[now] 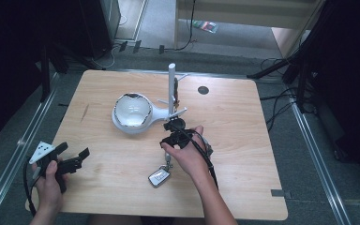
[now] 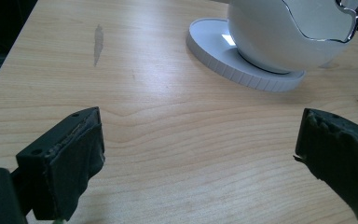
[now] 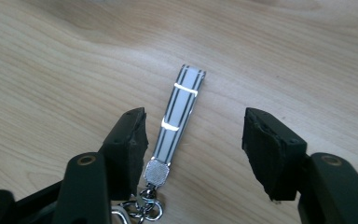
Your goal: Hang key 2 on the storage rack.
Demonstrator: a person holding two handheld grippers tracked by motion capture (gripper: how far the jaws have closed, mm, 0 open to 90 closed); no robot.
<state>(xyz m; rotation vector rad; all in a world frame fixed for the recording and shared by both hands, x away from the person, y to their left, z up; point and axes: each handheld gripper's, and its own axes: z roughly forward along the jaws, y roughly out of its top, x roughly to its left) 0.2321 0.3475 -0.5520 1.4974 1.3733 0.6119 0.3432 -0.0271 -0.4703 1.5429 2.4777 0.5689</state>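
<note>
Car key fob (image 1: pixel 160 176) on tabletop (image 1: pixel 243 154), straddled by half-open right gripper (image 3: pixel 193 140) jaws, not pinched yet. Next, probably: jaws closed on strap. Left gripper (image 2: pixel 200 154) jaws wide, nothing held.

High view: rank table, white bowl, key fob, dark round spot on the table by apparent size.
1. table
2. white bowl
3. key fob
4. dark round spot

The key fob sits nearer the camera than the spot, so that gap may be partly nearness.
</note>
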